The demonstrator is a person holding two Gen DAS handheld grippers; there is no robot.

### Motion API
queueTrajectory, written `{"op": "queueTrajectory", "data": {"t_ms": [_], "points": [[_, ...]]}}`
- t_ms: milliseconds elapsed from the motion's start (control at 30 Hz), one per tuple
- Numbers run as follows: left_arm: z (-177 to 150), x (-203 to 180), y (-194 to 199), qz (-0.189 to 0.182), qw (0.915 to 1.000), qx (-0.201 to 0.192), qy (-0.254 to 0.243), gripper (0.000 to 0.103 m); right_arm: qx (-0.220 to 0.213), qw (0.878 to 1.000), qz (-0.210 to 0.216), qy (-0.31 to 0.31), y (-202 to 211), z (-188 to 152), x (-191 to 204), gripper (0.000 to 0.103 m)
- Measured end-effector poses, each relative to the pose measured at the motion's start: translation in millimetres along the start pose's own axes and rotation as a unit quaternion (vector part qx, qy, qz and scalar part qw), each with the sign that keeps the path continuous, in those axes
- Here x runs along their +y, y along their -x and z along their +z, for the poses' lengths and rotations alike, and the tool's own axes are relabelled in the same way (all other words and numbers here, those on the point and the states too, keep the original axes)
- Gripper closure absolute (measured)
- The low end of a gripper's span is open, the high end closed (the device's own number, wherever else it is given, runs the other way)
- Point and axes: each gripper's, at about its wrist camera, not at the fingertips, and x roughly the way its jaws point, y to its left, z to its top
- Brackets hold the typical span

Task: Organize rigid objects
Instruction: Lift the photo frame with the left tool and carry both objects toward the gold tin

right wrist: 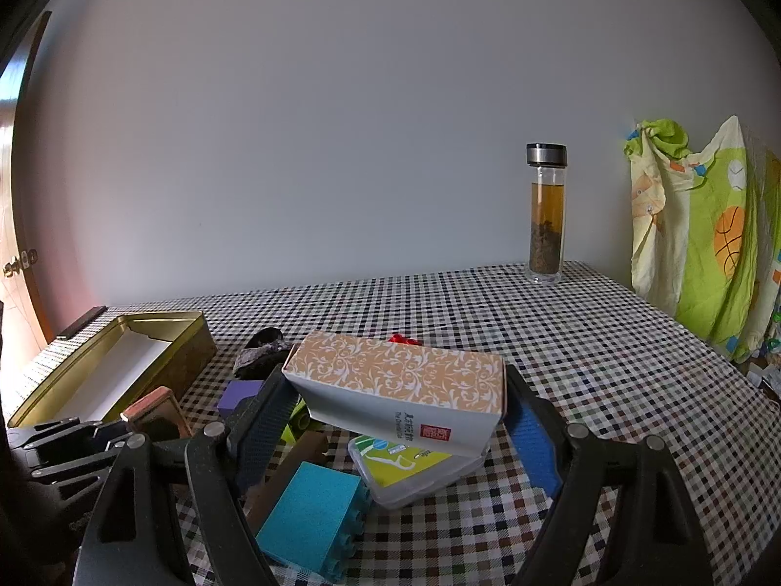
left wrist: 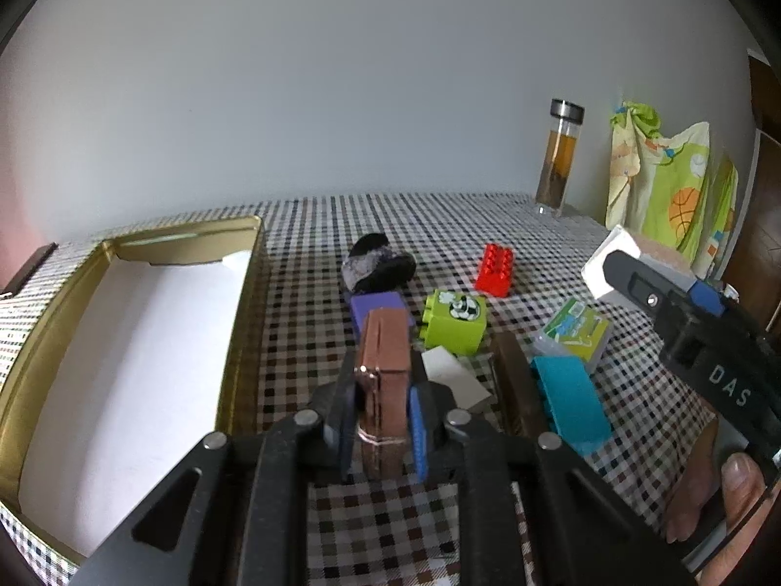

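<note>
My left gripper is shut on a slim copper-brown case, held on edge just above the checked tablecloth. An open gold tin with a white lining lies right beside it on the left. My right gripper is shut on the two ends of a white box with an orange patterned top. It holds the box tilted above a clear floss case. In the left wrist view the right gripper and its box hang at the right, with a person's hand below.
Loose on the cloth are a purple block, a green block, a red brick, a teal brick, a brown bar, a white card and a dark fabric piece. A tea bottle stands at the back.
</note>
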Motion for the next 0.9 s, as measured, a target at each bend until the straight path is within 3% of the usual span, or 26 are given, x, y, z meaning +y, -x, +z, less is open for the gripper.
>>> {"op": "queueTrajectory", "data": {"t_ms": [633, 900], "points": [[-2, -8, 29, 0.022, 0.996, -0.081, -0.031, 0.086, -0.043, 0.999, 0.014, 0.026, 15, -1, 13, 0.019], [-4, -10, 36, 0.029, 0.9938, -0.102, -0.031, 0.086, -0.048, 0.997, 0.045, 0.044, 17, -1, 20, 0.019]]}}
